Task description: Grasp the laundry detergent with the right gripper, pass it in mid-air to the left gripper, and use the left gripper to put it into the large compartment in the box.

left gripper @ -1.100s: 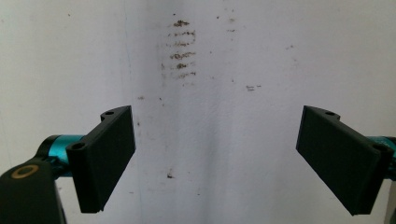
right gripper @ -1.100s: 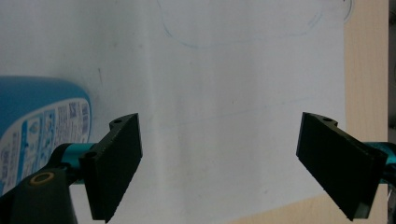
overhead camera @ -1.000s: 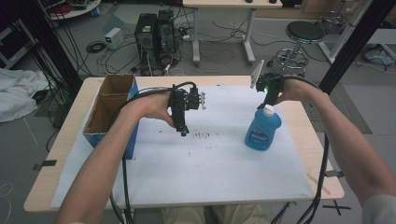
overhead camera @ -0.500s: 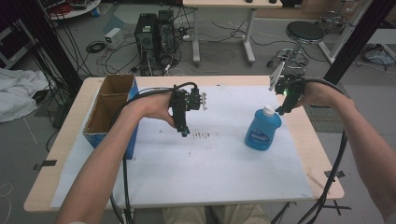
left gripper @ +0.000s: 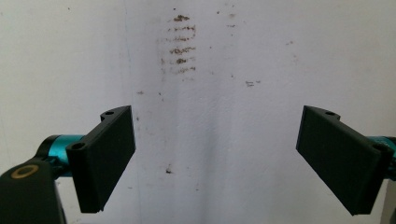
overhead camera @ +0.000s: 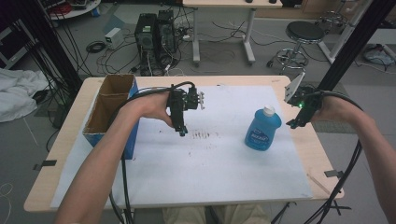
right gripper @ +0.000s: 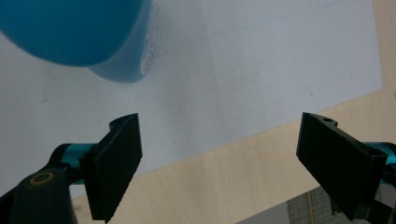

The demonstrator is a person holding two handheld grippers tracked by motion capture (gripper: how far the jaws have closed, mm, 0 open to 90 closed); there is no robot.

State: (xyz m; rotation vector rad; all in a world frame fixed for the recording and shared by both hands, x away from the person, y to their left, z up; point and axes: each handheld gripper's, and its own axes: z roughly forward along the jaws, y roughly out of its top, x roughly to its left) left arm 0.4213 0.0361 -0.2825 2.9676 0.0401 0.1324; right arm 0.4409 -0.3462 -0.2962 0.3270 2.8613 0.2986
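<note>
**A lab or workshop floor**

The counter (overhead camera: 70, 135) is a plain wooden one under a white sheet (overhead camera: 210, 158), standing on a grey floor (overhead camera: 28, 149). Behind it sit two black computer towers (overhead camera: 156, 35) amid loose cables (overhead camera: 95, 46) strewn across the floor. A round stool (overhead camera: 303, 32) stands by a second desk (overhead camera: 224, 4). Black frame posts (overhead camera: 357, 42) rise at both sides. A white cloth (overhead camera: 18, 93) lies heaped on the floor at left.

cardboard box (overhead camera: 108, 108), white sheet (overhead camera: 210, 163), round stool (overhead camera: 304, 32)
</note>
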